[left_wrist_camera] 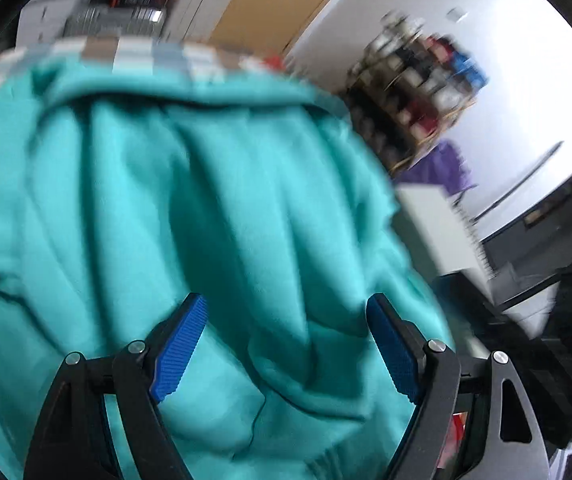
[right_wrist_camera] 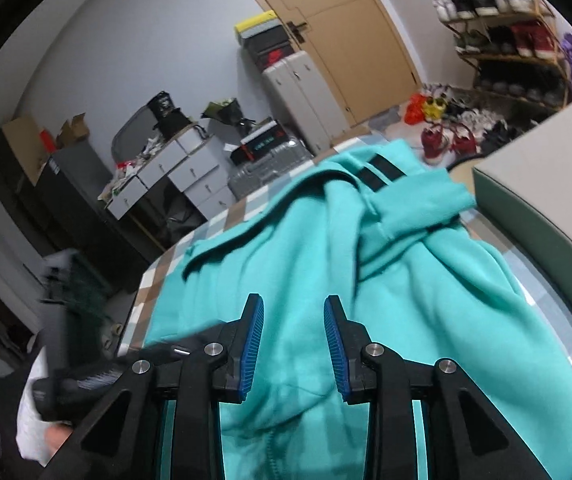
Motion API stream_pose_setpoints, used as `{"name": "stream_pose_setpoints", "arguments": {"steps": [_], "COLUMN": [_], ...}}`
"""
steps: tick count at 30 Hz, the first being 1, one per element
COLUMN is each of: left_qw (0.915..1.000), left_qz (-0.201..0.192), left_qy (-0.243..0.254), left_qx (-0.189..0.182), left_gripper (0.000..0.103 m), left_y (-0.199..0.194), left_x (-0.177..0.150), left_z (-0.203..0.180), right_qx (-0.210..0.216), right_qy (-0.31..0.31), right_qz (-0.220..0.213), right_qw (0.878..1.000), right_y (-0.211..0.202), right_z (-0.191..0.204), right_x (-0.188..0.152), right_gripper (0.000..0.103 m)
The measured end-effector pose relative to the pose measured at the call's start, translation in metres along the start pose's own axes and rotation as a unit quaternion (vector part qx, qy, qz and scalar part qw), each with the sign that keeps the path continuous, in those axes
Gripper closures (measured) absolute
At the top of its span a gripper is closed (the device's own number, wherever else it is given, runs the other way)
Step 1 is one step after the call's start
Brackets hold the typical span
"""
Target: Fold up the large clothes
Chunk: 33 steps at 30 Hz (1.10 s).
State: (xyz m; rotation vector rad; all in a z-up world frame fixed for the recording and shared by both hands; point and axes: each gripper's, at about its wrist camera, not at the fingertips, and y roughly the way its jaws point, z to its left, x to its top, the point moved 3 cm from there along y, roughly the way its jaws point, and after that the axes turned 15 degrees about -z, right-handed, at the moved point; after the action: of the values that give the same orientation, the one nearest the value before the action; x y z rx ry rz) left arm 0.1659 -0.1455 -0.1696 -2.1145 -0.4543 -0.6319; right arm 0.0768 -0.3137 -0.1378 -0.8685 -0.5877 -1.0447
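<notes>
Big teal fleece sweatshirt (right_wrist_camera: pixel 426 280) w/ two black stripes lies rumpled across a checked blue, white & brown cloth (right_wrist_camera: pixel 206 232) on the table, bunched in folds, one part flopped over near the far edge. Left gripper (left_wrist_camera: pixel 286 320) sits over the folds, blue ribbed pads (left_wrist_camera: pixel 180 350) wide apart, nothing pinched. Right gripper (right_wrist_camera: pixel 294 320) over the near part, pads (right_wrist_camera: pixel 252 344) partly apart, fabric beneath but not clamped. Grey-green box (right_wrist_camera: pixel 546 184) beside the sweatshirt, shoe rack (right_wrist_camera: pixel 498 32) by the far wall

No text, label or number is legible in either view; the markings on the black box (right_wrist_camera: pixel 263 141) atop the suitcase (right_wrist_camera: pixel 264 168) are too blurred.
</notes>
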Motion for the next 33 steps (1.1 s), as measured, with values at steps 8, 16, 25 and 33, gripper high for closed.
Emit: {"name": "stream_pose_setpoints", "arguments": {"steps": [8,16,25,33], "left_qw": [0.9982,0.9981,0.9932,0.9914], "left_qz": [0.015,-0.031,-0.056,-0.053], "left_qy": [-0.012,-0.019,-0.073,-0.044], "left_qx": [0.056,0.050,0.072,0.111], "left_gripper": [0.025,0.025,0.025,0.025], "left_y": [0.007,-0.045,-0.069,-0.081], "left_x": [-0.001,0.001,0.008,0.004], "left_z": [0.015,0.028,0.055,0.066], "right_qx": [-0.008,-0.013,0.010,-0.069], "right_qy": [0.028,0.035,-0.156,-0.269], "right_qz": [0.018,0.041,0.114,0.223], "right_qw": [0.999,0.998,0.981,0.934], "right_y": [0.000,0.008,0.096,0.179], "right_z": [-0.022,-0.023,0.062,0.067], "right_x": [0.002,-0.005,0.006,-0.041], "right_gripper": [0.072,0.072,0.074,0.080]}}
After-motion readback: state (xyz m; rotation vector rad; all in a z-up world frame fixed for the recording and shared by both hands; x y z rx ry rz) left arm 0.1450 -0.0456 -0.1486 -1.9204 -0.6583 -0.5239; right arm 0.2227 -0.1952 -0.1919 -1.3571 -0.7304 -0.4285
